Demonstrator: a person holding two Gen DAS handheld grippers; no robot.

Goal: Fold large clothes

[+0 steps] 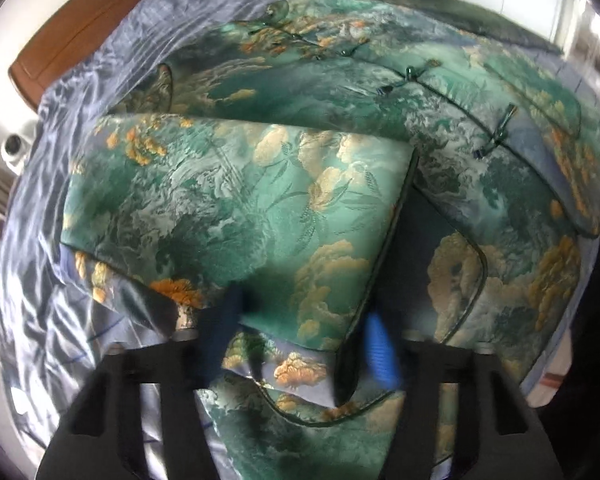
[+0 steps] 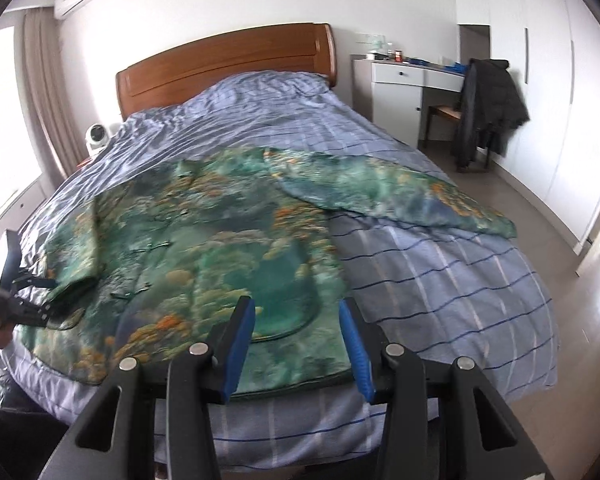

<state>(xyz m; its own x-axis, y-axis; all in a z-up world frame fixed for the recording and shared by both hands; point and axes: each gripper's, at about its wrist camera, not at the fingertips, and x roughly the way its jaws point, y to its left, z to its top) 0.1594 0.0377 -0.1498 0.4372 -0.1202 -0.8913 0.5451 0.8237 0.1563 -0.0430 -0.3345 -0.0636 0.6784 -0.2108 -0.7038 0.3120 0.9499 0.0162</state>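
Bedroom light falls across a bed (image 2: 440, 264) dressed in a blue striped quilt, filling most of both views. Nearest in the right wrist view, the right gripper (image 2: 298, 344) hangs above the foot of the bed with its blue-padded fingers (image 2: 240, 344) spread wide and nothing between them. Just beyond it lies the green floral brocade jacket (image 2: 220, 240), spread over the quilt in the centre and left of the frame, one sleeve (image 2: 400, 196) stretched out toward the right. At the far left edge of that frame the left gripper (image 2: 40, 296) sits at the jacket's folded-over sleeve end. In the left wrist view the left gripper (image 1: 300, 340) is low over the cloth, its blurred fingers apart with a fold of the jacket (image 1: 240, 208) lying between them; whether they pinch it I cannot tell. Frog buttons (image 1: 500, 128) run along the jacket front in the upper right. Farther back stand the wooden headboard (image 2: 224, 64), a white desk (image 2: 400, 88) and a chair with a dark coat (image 2: 488, 108) draped over it.
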